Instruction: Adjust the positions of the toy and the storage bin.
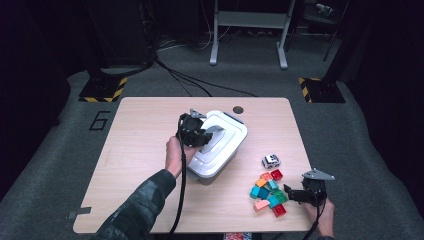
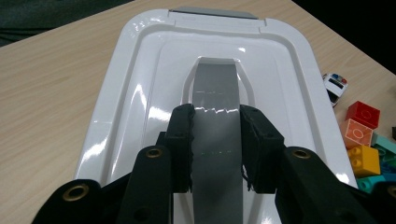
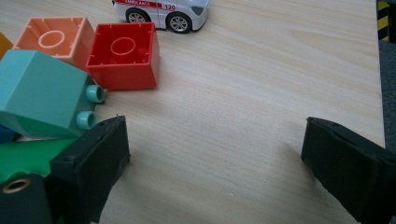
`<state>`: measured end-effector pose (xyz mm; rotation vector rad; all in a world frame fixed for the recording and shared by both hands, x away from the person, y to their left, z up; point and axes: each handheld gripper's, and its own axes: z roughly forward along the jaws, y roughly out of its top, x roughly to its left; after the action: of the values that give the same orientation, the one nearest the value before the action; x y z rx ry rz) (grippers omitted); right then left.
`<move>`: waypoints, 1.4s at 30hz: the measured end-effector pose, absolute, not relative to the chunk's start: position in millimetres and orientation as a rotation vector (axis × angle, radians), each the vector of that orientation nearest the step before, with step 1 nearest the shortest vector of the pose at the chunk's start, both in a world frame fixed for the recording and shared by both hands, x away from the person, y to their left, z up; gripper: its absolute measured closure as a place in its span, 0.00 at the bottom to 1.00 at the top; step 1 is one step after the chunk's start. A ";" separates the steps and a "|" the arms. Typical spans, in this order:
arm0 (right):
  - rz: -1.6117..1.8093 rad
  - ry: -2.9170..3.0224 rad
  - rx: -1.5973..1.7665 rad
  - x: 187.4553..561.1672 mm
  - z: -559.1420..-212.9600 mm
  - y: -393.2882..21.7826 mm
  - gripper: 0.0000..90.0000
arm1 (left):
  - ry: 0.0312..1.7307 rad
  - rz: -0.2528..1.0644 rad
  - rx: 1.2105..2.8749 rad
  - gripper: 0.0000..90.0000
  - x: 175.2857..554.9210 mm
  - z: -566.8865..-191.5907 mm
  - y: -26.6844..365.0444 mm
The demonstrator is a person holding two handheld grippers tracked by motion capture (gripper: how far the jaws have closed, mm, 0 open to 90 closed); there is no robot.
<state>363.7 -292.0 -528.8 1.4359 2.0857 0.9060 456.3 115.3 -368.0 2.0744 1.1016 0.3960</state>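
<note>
Two grippers work over a pale wooden surface [image 1: 145, 150]. The left gripper [image 2: 215, 140] sits over the white lidded box [image 1: 220, 142] near the middle of the surface, and its jaws are pinching the grey handle [image 2: 215, 93] that runs along the recess in the centre of the lid [image 2: 140, 93]; in the left gripper view the ridged pads [image 2: 184, 140] press against both long edges of that grey strip. In the high view the left hand [image 1: 175, 155] holds this gripper at the box's near left side, with its cable trailing back along the sleeve. The right gripper [image 3: 215, 154] rests low at the near right corner of the surface with its jaws spread wide and bare wood between them; it grips nothing. Just beside its left jaw lies a cluster of toy bricks [image 1: 269, 192]: a teal brick [image 3: 44, 93] on its side with its studs pointing toward the gap, a red brick [image 3: 123, 56] and an orange brick [image 3: 53, 39] both lying hollow side up, and a green brick [image 3: 28, 158] touching the jaw's base. A small white toy ambulance [image 3: 161, 11] stands beyond the red brick, between the bricks and the box.
</note>
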 end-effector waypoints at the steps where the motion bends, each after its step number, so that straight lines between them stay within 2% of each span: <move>1: 0.906 2.086 1.434 363.8 -528.8 -292.0 0.08 | 1.093 0.390 2.081 0.74 454.9 -368.0 116.0; 24: 0.907 2.085 1.435 363.6 -528.8 -291.9 0.08 | 1.106 0.305 2.027 0.74 434.0 -372.1 114.5; 35: 0.905 2.083 1.430 363.6 -528.9 -291.9 0.08 | 1.128 0.310 1.997 0.74 423.6 -374.0 110.2; 42: 0.904 2.082 1.428 363.5 -528.9 -291.7 0.08 | 1.104 0.377 2.023 0.74 420.8 -373.2 105.9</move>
<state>363.5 -291.7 -528.9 1.4275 2.0824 0.9042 420.8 105.9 -373.2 2.0230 1.1040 0.3772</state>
